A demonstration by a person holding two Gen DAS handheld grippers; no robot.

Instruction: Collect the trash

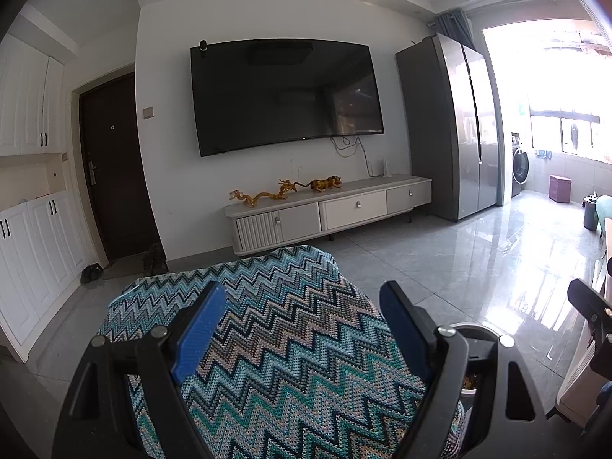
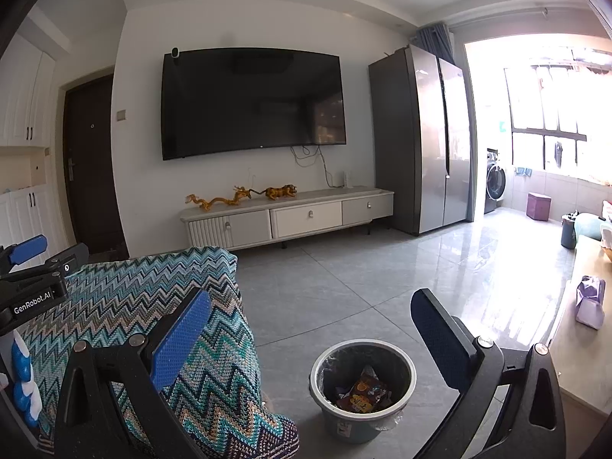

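A grey trash bin (image 2: 363, 342) with a plastic liner stands on the tiled floor, with snack wrappers (image 2: 361, 394) lying inside. My right gripper (image 2: 310, 329) hovers above it, open, with nothing between its blue pads. My left gripper (image 1: 302, 325) is also open and empty, held over a sofa arm covered by a zigzag blanket (image 1: 290, 344). It also shows at the left edge of the right wrist view, as the left gripper (image 2: 46, 256). In the left wrist view the bin (image 1: 471, 386) is mostly hidden behind the right-hand finger. A crumpled purple-and-white item (image 2: 591, 302) lies on the table (image 2: 581, 355) at the right.
Ahead are a wall-mounted TV (image 2: 252, 103), a low white cabinet (image 2: 290, 218) with golden figurines, and a steel fridge (image 2: 424, 141). A dark door (image 1: 114, 168) is at left. A purple stool (image 2: 538, 206) and another bin (image 2: 568, 231) stand by the bright balcony.
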